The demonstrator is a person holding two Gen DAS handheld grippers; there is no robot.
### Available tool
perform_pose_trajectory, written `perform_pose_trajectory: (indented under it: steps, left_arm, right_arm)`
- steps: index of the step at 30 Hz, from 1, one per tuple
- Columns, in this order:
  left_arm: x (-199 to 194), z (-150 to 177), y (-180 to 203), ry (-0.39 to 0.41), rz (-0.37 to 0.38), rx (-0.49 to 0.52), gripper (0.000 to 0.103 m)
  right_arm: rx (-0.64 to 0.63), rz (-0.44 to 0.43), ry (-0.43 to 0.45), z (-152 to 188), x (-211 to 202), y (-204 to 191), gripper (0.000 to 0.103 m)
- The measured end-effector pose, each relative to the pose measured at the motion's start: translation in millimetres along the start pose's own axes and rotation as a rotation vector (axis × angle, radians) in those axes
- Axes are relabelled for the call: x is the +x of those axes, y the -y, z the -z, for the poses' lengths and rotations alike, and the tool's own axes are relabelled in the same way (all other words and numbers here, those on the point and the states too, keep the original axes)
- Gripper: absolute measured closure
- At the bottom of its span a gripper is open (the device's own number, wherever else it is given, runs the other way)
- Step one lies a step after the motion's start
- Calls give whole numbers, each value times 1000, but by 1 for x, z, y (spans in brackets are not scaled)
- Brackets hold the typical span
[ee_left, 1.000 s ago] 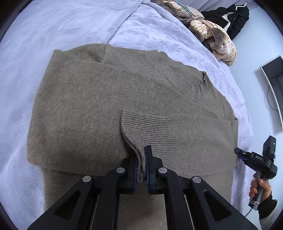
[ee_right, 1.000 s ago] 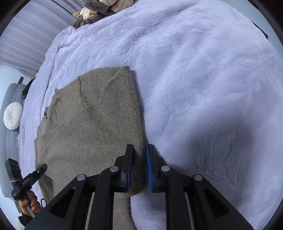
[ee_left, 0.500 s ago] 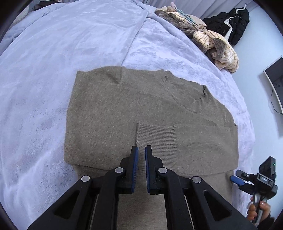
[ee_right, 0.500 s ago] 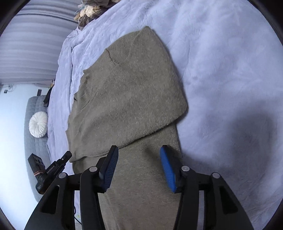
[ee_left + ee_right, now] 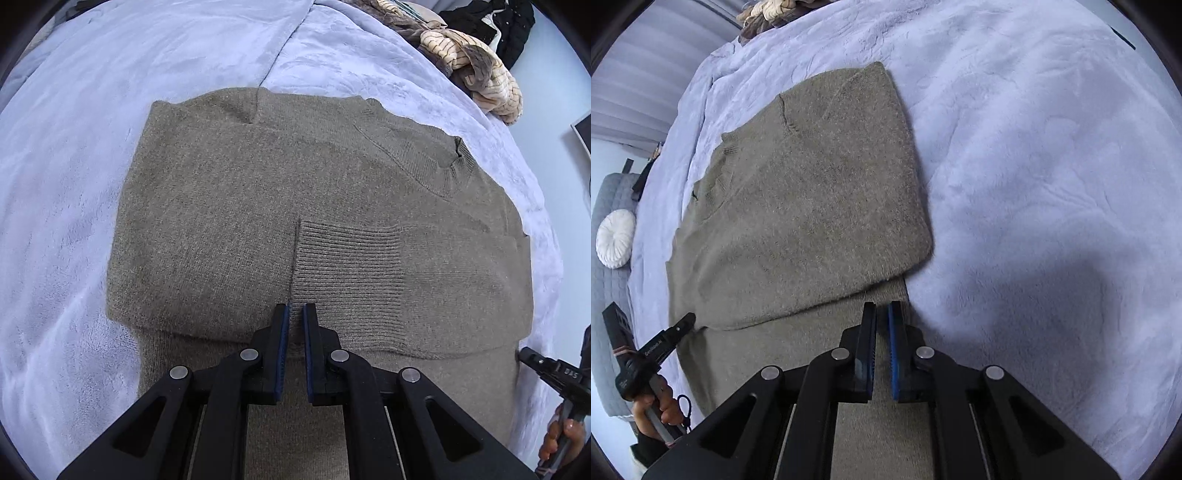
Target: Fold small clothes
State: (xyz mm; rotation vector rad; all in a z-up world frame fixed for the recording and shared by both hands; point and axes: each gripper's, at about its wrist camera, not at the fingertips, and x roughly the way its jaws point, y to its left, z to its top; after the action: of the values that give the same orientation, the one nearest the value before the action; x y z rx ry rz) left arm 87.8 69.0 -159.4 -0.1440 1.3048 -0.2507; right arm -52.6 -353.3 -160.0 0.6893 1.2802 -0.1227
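Taupe sweater [image 5: 229, 206] flat beneath both claws | left claw [image 5: 293, 312] closed, empty | right claw [image 5: 881, 314] closed, empty

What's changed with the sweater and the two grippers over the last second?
The left gripper let go of the ribbed sleeve cuff, which now lies flat across the brown sweater; its jaws are shut with nothing between them. The right gripper opened wide, then shut again over the sweater's lower edge, gripping nothing visible. The sweater stayed folded on the blue blanket.
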Motion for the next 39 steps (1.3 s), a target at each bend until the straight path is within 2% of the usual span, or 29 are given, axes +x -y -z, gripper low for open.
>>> perform_pose_trajectory:
  steps: [6,11,14,16,18,22,23,25,31,32,33,34,35,37,39]
  left_arm:
    - [0,0,4,-6,-24,12,95]
    - [-2,3,8,-9,-54,36,95]
    - [-1,4,12,-7,-66,43,95]
    - [-1,4,11,-8,-65,38,95]
    - [-2,5,10,-13,-63,31,95]
    - [-5,8,11,-17,-69,42,95]
    - [-5,9,12,-17,-76,54,95]
    - [-7,12,15,-17,-89,70,95]
    - [-9,19,18,-41,-97,86,95]
    - [-9,21,18,-46,-99,87,92]
    - [-9,23,18,-52,-103,87,63]
    - [-10,25,18,-54,-103,84,39]
    - [-12,27,18,-46,-108,79,3]
    - [-20,32,21,-6,-119,93,0]
    - [-20,37,22,-18,-129,107,0]
  right_arm:
    - [-56,0,51,-5,-17,-19,93]
    - [-76,-19,68,-15,-9,-40,84]
    - [-100,-16,58,-17,3,-49,83]
    - [-132,19,21,-17,18,-52,73]
    - [-133,28,-17,-15,31,-46,72]
    - [-97,-6,-18,-13,22,-38,72]
    - [-89,-25,-21,-11,19,-36,70]
    - [-78,-60,-39,-6,14,-33,58]
    - [-55,-87,-66,21,3,-27,54]
    - [-51,-88,-71,24,4,-27,52]
    - [-48,-88,-74,26,4,-28,50]
    - [-47,-91,-78,30,5,-29,48]
    - [-47,-93,-79,34,5,-30,48]
    - [-54,-97,-79,38,8,-35,46]
    - [-61,-103,-78,41,8,-39,42]
